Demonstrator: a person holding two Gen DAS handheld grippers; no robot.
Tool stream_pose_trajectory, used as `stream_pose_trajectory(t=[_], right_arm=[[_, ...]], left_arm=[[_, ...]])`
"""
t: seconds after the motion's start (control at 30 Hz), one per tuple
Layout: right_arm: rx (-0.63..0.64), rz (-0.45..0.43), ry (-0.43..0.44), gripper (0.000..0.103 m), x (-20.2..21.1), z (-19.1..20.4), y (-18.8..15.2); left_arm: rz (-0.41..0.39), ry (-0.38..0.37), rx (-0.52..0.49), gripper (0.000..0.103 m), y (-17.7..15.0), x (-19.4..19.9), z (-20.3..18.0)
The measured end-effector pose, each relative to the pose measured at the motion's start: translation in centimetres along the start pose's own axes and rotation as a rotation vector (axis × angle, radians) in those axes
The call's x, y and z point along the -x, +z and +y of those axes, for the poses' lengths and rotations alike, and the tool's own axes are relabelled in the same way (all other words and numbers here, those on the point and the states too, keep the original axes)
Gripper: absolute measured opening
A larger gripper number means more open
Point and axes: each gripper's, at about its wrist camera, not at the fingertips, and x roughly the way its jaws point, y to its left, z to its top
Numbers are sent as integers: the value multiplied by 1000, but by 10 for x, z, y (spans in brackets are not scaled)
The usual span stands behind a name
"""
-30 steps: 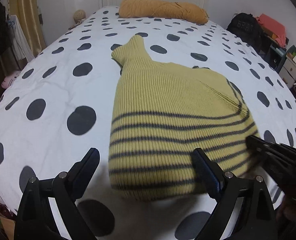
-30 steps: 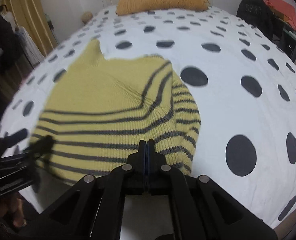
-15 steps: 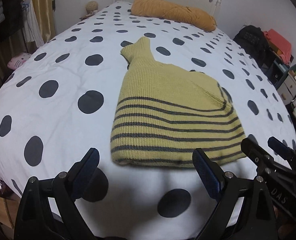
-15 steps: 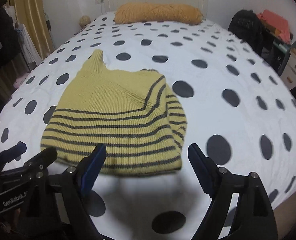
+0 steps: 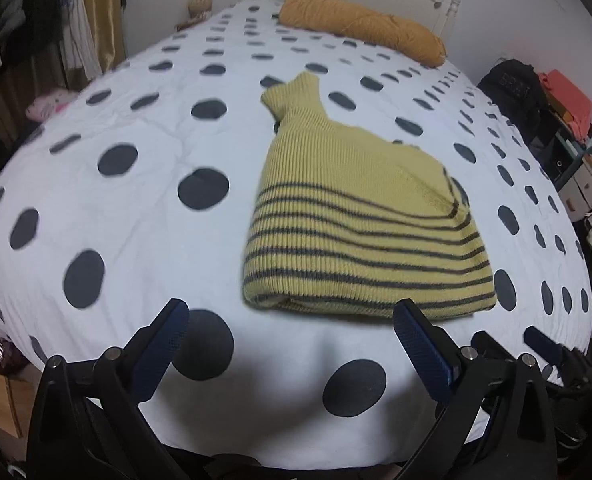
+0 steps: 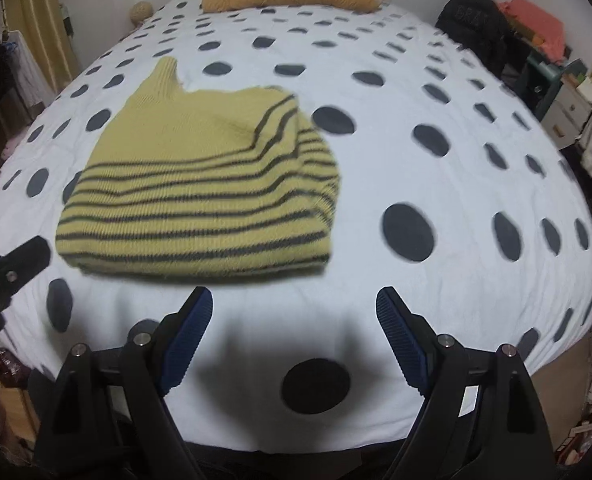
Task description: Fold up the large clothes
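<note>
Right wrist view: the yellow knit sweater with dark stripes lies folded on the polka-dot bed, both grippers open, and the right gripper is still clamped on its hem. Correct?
Not quite. The right gripper is not clamped on the hem: in the right wrist view its jaws stand apart, short of the yellow knit sweater with dark stripes. The sweater does lie folded on the polka-dot bed, and the left gripper is open too.

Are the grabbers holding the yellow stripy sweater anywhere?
No. The left gripper and right gripper are both open and empty; the folded yellow striped knit sweater lies free.
</note>
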Motion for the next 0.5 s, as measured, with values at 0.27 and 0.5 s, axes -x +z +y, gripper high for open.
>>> stream_pose_trajectory(t=[0.27, 0.5], right_arm=[[-20, -217, 236, 82, 2, 8, 22], [-20, -55, 233, 21, -73, -5, 29]], left_arm=[[31, 15, 77, 102, 0, -21, 26], [66, 11, 118, 102, -1, -32, 38]])
